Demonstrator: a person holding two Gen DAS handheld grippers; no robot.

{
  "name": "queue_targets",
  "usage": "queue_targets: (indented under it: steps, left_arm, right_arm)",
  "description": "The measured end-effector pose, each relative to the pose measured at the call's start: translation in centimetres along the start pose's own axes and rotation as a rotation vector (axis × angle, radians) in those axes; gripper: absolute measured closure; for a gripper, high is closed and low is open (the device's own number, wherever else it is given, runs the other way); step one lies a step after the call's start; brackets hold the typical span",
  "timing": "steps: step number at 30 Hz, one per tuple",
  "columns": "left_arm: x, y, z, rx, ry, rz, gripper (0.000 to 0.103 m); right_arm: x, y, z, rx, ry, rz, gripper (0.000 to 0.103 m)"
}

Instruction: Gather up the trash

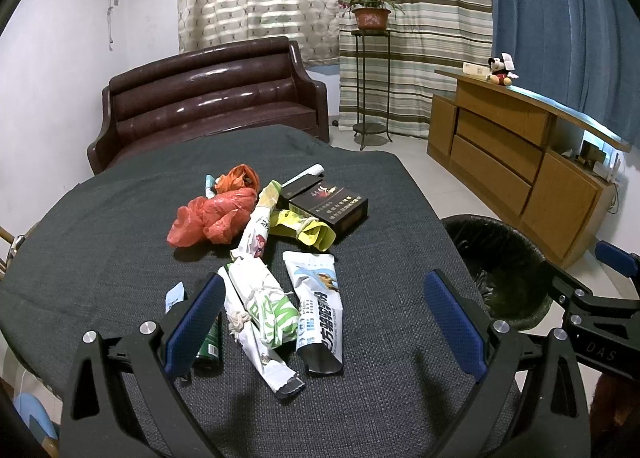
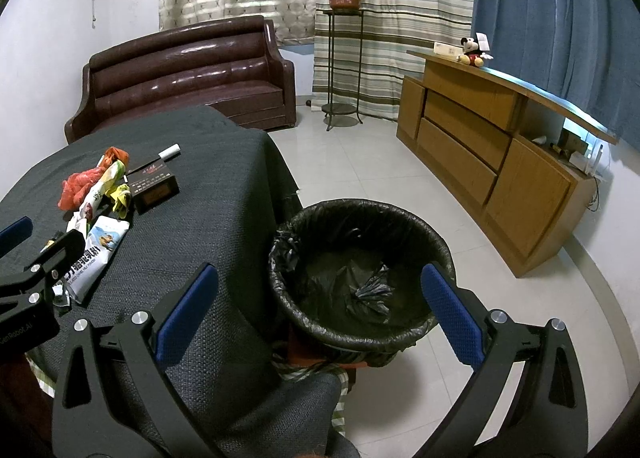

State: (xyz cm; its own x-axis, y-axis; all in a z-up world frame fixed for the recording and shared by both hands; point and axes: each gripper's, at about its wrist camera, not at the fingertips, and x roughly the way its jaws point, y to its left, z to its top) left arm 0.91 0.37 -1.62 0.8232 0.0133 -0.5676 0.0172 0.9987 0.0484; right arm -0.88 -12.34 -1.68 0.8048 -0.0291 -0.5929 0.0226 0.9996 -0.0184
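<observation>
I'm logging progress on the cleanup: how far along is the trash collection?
Barely started. The bin shows only its black liner, no trash. Both grippers, left and right, are open and empty. The whole pile is left on the table: red bag, black box, wrappers.

Dim indoor light, sofa (image 1: 208, 98) glare, fisheye-bent edges, sharp focus
</observation>
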Motion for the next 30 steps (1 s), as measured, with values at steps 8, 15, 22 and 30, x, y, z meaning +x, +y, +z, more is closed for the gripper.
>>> queue_targets:
  steps: [8,15,22,30]
  left_arm:
    - [0.11,0.02,-0.03,-0.001,0.001,0.0,0.006]
    - [0.57,0.07,-0.37,0.0,0.003,0.0,0.006]
    - [0.47,0.12,-0.27,-0.003,0.005,0.0,0.006]
    - [0.02,0.0,0.05,-0.001,0.004,-0.001,0.006]
  right_arm:
    - [0.04,-0.11,0.04,0.001,0.003,0.001,0.004]
    - [0.03,-0.13,0.04,0.002,0.005,0.002,0.004]
    - [0.46,-0.07,-0.29,0.001,0.006,0.002,0.004]
    - [0.47,-0.07,-0.25,0.002,0.008,0.002,0.004]
